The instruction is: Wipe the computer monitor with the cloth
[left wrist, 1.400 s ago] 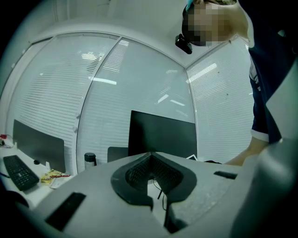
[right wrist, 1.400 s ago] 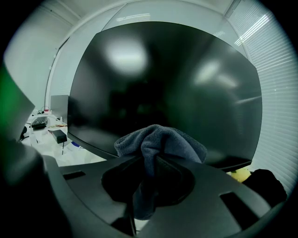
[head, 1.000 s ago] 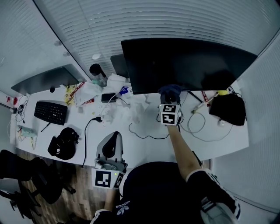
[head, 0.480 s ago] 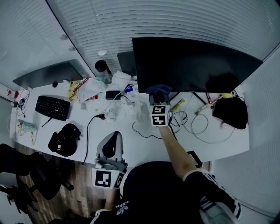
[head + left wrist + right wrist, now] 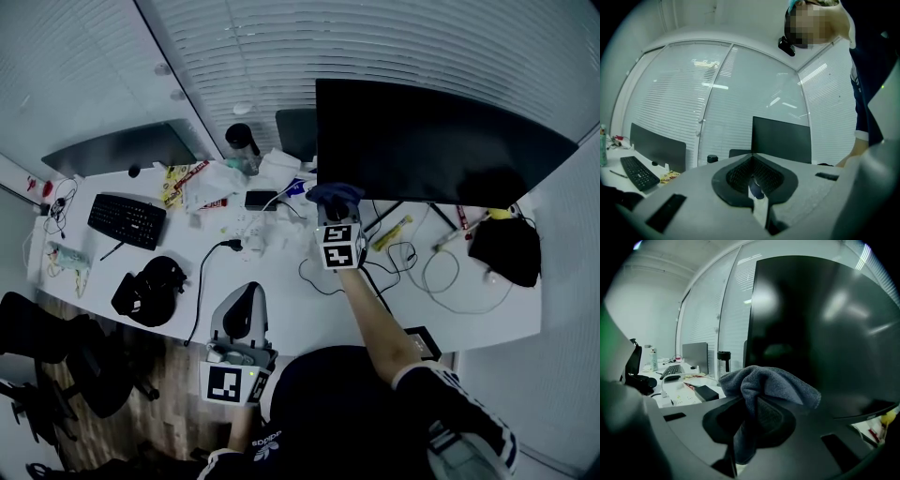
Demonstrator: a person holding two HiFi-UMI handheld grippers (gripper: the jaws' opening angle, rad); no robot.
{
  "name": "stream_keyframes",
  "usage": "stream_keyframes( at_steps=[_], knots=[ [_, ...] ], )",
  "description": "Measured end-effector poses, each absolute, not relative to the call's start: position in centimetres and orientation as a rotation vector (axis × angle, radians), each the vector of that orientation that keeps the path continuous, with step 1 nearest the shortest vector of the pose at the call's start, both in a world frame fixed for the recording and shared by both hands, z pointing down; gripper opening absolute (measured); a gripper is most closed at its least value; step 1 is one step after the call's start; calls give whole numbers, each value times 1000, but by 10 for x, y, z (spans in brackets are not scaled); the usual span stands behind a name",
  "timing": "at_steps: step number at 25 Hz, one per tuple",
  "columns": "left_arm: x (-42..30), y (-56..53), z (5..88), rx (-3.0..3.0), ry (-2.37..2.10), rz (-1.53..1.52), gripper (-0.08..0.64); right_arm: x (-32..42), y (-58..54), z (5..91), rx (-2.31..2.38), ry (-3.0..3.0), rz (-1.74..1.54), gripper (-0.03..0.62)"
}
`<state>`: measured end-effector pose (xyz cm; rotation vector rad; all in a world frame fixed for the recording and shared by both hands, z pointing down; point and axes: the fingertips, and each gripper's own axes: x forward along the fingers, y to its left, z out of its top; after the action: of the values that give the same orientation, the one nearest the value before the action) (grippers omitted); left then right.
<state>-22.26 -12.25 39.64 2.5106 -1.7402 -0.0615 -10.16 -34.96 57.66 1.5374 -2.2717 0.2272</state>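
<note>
The right claw is pinching a bunched grey-blue cloth, its jaws pressed onto the fabric. In the right gripper view the cloth rises in folds above the jaws and a tail of it hangs down between them. The cloth sits at the lower left corner of the monitor, just in front of the dark screen; whether it touches the glass cannot be told. The monitor stands upright at the back of the white counter.

The left claw is well apart from the monitor, out over the counter's near edge and to the monitor's left. Its jaws are pressed together with nothing between them, and its view looks across at the monitor from a distance.

Left of the monitor lie a dark bottle, scattered wrappers and, farther out, a keyboard. Just right of the monitor rests a black bag.
</note>
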Motion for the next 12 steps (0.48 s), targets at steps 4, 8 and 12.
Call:
stream_keyframes(
  at_steps=[4,8,12],
  knots=[
    [-226,-120,400,2496,-1740,-65,5,-103,-349,571,1539,-2280,210,47],
    [-224,-121,397,2510,-1731,-88,5,-104,-350,548,1562,-2319,173,48],
    [-223,-121,396,2518,-1722,-104,5,-105,-353,521,1587,-2327,162,48]
  ],
)
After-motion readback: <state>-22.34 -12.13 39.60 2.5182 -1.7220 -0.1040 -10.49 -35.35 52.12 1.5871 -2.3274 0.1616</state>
